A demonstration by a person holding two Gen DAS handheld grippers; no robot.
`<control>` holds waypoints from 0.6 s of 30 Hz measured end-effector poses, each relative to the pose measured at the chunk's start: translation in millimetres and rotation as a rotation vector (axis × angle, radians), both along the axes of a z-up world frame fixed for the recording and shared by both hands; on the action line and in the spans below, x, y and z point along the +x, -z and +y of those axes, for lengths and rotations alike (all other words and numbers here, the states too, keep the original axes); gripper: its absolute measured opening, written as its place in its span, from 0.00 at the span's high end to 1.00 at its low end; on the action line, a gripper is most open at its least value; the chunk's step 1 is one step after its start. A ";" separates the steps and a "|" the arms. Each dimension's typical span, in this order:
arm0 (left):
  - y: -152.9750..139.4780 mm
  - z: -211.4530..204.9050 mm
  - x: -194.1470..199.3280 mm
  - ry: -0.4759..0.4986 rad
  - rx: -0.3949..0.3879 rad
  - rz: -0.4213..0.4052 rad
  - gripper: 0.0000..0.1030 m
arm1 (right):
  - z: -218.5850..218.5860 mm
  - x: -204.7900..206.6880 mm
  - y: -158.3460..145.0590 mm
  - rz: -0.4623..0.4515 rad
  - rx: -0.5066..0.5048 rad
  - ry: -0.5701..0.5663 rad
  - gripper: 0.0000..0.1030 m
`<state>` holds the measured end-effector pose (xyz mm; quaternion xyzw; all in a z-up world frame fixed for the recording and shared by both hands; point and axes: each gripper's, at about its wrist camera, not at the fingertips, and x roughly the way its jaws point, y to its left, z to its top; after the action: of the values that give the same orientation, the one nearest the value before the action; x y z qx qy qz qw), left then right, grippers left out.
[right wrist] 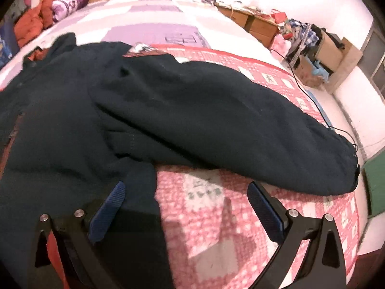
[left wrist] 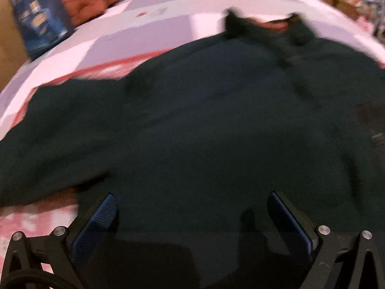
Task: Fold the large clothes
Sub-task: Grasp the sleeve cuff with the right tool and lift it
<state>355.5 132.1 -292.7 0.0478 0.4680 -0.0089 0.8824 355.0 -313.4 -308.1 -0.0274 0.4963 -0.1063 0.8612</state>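
Observation:
A large dark green jacket [left wrist: 204, 120] lies spread flat on the bed, collar at the far end. In the right wrist view the jacket [right wrist: 72, 125] fills the left half, and its right sleeve [right wrist: 228, 125] stretches out to the right edge of the bed. My left gripper [left wrist: 192, 200] is open and empty, low over the jacket's near hem. My right gripper [right wrist: 187, 190] is open and empty; its left finger is over the jacket's right hem corner, its right finger over the quilt. The left wrist view is blurred.
The bed has a pink patterned quilt [right wrist: 216, 228] and a lilac checked sheet [right wrist: 149, 31]. An orange garment [right wrist: 31, 24] and a purple pillow [right wrist: 69, 2] lie at the headboard. A blue box [left wrist: 41, 21] stands left. Cardboard boxes [right wrist: 320, 53] and a black cable [right wrist: 308, 89] lie right.

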 end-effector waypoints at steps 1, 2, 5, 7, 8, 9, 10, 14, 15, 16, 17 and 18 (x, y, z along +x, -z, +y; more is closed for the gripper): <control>-2.1 -11.0 0.9 0.015 -0.006 0.002 0.00 | 5.5 -2.6 -0.4 -0.004 0.005 -0.024 0.01; -3.9 -32.1 3.2 0.038 -0.005 0.006 0.00 | 10.5 -3.1 0.6 -0.001 -0.004 -0.051 0.01; -10.1 -79.6 2.8 0.110 -0.025 -0.005 0.00 | 8.5 -6.7 7.9 0.028 -0.032 -0.069 0.01; -13.1 -105.6 3.7 0.145 -0.029 -0.005 0.00 | -15.7 -16.5 3.9 0.020 -0.041 0.003 0.01; -14.1 -118.8 3.4 0.160 -0.033 -0.005 0.00 | -32.5 -22.5 0.2 0.019 -0.045 0.052 0.01; -14.8 -130.7 1.8 0.168 -0.036 -0.001 0.00 | -45.4 -29.1 -3.7 0.020 -0.044 0.085 0.01; -17.3 -137.1 -2.0 0.171 -0.039 -0.001 0.00 | -62.6 -37.1 -8.6 0.013 -0.030 0.125 0.01; -14.6 -171.5 0.5 0.154 -0.045 0.019 0.00 | -124.3 -80.4 -29.4 -0.030 -0.003 0.264 0.01; -12.9 -178.6 1.2 0.143 -0.033 0.021 0.00 | -143.5 -91.7 -33.6 -0.034 0.005 0.311 0.01; -11.7 -182.1 0.2 0.134 -0.024 0.023 0.00 | -161.9 -103.1 -37.8 -0.036 0.013 0.356 0.01; -6.0 -187.2 1.5 0.120 -0.002 0.039 0.00 | -184.0 -113.8 -40.9 -0.039 0.028 0.411 0.01; 0.2 -191.0 3.7 0.109 0.015 0.058 0.00 | -200.1 -122.1 -42.9 -0.041 0.041 0.451 0.01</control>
<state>359.2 -58.9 -292.9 0.0796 0.4902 -0.0549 0.8662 232.9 -513.5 -265.2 0.1040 0.4745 -0.2866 0.8258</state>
